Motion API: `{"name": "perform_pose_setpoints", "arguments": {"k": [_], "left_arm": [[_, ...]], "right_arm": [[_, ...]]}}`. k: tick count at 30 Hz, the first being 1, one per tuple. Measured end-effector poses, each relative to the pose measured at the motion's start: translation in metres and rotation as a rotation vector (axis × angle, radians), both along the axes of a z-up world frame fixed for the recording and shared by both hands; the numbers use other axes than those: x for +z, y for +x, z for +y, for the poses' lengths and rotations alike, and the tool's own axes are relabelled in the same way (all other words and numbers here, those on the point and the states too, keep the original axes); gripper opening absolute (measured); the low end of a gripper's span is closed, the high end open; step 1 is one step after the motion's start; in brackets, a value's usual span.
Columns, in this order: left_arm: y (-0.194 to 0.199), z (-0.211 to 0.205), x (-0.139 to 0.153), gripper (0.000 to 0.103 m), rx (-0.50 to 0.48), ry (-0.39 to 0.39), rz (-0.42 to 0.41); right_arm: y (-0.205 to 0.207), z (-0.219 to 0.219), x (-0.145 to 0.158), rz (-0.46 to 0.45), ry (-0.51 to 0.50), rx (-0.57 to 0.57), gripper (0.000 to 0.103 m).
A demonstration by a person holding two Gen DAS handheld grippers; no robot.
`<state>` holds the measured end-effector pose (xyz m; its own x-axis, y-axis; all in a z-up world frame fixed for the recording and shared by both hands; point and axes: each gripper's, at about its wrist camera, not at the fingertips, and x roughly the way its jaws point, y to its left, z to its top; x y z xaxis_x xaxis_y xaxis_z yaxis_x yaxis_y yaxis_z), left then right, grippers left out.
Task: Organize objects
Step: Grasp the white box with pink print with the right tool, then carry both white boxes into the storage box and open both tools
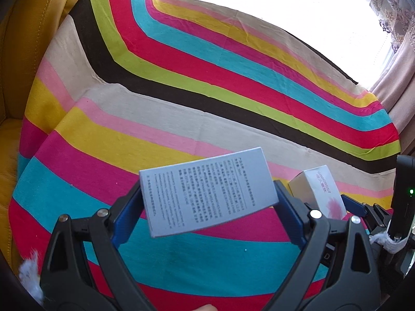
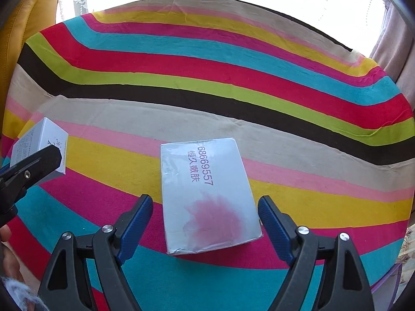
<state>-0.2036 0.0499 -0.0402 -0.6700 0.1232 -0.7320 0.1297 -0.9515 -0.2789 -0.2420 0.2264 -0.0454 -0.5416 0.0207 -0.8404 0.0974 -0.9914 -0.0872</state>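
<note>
Now left gripper [image 1: 208, 202] fingers pinch grey box [image 1: 207, 190]; right gripper [image 2: 206, 213] fingers spread around flower box [image 2: 207, 197].

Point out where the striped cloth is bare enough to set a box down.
Bare: the whole far half of the striped cloth, from the beige band to the window edge. Crowded: the near edge, where the printed box in the left gripper and the pink-flower box between the open right gripper sit.

A bright striped cloth [image 2: 207, 83] covered the round table, with a yellow leather chair [image 1: 28, 39] and patterned curtains [image 1: 391, 18] behind.
</note>
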Motion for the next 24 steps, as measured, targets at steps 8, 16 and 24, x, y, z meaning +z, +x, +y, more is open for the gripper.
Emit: {"name": "perform_pose_setpoints", "arguments": {"k": [8, 16, 24], "left_arm": [[0.003, 0.006, 0.001, 0.094, -0.027, -0.006, 0.013], [0.014, 0.019, 0.009, 0.094, -0.072, -0.043, 0.058], [0.036, 0.036, 0.023, 0.094, -0.131, -0.053, 0.09]], "right_arm": [[0.003, 0.007, -0.004, 0.013, -0.004, -0.033, 0.067], [0.035, 0.009, 0.017, 0.093, 0.024, -0.078, 0.066], [0.071, 0.025, 0.037, 0.146, 0.017, -0.128, 0.066]]}}
